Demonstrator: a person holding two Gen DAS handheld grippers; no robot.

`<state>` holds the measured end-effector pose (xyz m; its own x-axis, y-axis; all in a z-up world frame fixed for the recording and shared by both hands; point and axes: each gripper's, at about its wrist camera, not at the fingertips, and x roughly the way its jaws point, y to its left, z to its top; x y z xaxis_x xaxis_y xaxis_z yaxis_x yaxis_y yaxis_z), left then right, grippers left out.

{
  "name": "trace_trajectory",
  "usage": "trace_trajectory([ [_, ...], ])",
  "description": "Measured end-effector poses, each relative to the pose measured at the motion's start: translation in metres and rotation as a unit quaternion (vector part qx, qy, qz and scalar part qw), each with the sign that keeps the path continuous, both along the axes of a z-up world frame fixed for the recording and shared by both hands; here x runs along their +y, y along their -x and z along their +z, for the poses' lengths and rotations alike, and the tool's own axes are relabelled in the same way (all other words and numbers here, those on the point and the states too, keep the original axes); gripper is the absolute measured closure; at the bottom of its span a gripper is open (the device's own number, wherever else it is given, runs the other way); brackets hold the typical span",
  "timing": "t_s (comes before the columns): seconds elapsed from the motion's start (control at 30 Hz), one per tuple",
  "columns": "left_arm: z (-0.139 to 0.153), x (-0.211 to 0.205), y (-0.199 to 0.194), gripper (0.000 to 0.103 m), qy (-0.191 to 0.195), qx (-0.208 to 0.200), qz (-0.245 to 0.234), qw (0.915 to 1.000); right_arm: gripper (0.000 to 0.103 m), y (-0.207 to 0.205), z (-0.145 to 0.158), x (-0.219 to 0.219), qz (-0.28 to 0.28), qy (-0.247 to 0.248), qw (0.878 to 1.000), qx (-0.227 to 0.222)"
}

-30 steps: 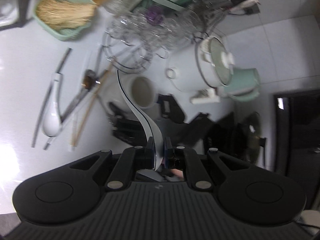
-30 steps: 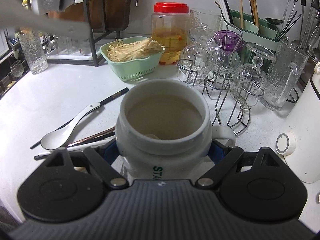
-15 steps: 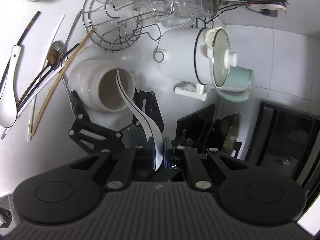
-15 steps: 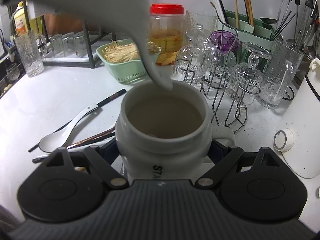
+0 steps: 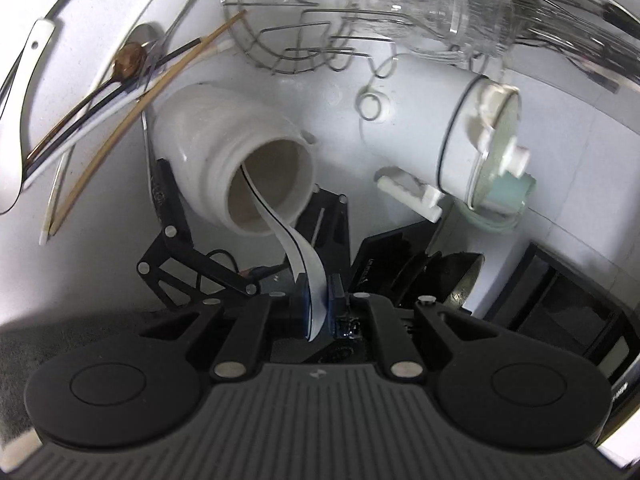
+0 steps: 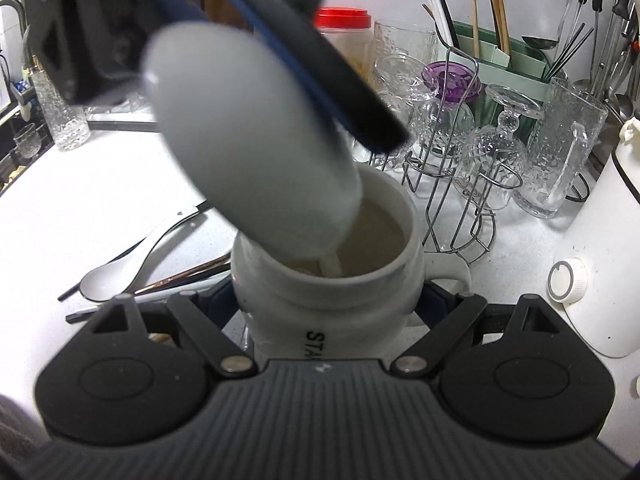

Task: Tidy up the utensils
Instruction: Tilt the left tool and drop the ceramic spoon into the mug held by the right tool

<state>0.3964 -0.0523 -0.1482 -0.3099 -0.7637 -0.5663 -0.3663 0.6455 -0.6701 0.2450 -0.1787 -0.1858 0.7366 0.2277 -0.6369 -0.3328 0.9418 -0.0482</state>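
My right gripper (image 6: 332, 302) is shut on a white ceramic mug (image 6: 394, 204) that stands on the white counter. My left gripper (image 5: 316, 310) is shut on the bowl end of a white spoon with a dark rim (image 5: 298, 256). In the right wrist view the spoon's bowl (image 6: 248, 152) looms large above the mug, and its narrow handle end reaches down inside the mouth. In the left wrist view the mug (image 5: 208, 136) appears tilted, with the right gripper's fingers (image 5: 162, 196) on both sides of it.
Left of the mug lie another white spoon (image 6: 120, 276), chopsticks (image 5: 132, 120) and dark slim utensils (image 6: 180, 276). Behind stand a wire rack of glasses (image 6: 452, 160), a green utensil holder (image 6: 512, 64) and a red-lidded jar (image 6: 344, 20). A white appliance (image 6: 600, 240) is at right.
My left gripper came down toward the mug and rolled, and the spoon's handle went from above the rim to inside the mug. The right gripper and mug stayed put.
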Motion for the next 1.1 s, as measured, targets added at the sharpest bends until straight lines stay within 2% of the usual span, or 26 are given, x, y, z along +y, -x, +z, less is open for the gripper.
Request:
trace_trajectory([
  [0.1,-0.008,-0.001,-0.003,0.093,-0.013,0.019,0.005,0.9997,0.011,-0.001,0.000,0.000,0.001,0.001,1.000,0.001],
  [0.33,-0.018,-0.005,-0.012,0.093,-0.038,0.030,0.019,0.9987,0.011,-0.001,0.000,-0.001,0.003,0.000,1.000,0.001],
  [0.77,-0.023,-0.016,-0.023,0.092,-0.070,-0.014,0.017,0.9973,0.011,0.004,0.000,-0.002,0.010,0.000,1.000,-0.001],
  [0.9,-0.020,-0.015,-0.022,0.091,-0.067,-0.024,0.016,0.9974,0.011,0.004,0.000,-0.002,0.010,-0.001,1.000,-0.001],
  [1.0,-0.016,-0.013,-0.019,0.082,-0.066,-0.035,0.013,0.9971,0.011,0.004,0.000,-0.002,0.010,-0.002,1.000,-0.001],
  [1.07,-0.011,-0.011,-0.017,0.066,-0.064,-0.043,0.006,0.9970,0.011,0.004,0.000,-0.002,0.010,-0.002,1.000,-0.001],
  [1.1,-0.008,-0.011,-0.016,0.064,-0.063,-0.050,0.004,0.9967,0.011,0.004,0.000,-0.002,0.009,-0.002,1.000,-0.001],
])
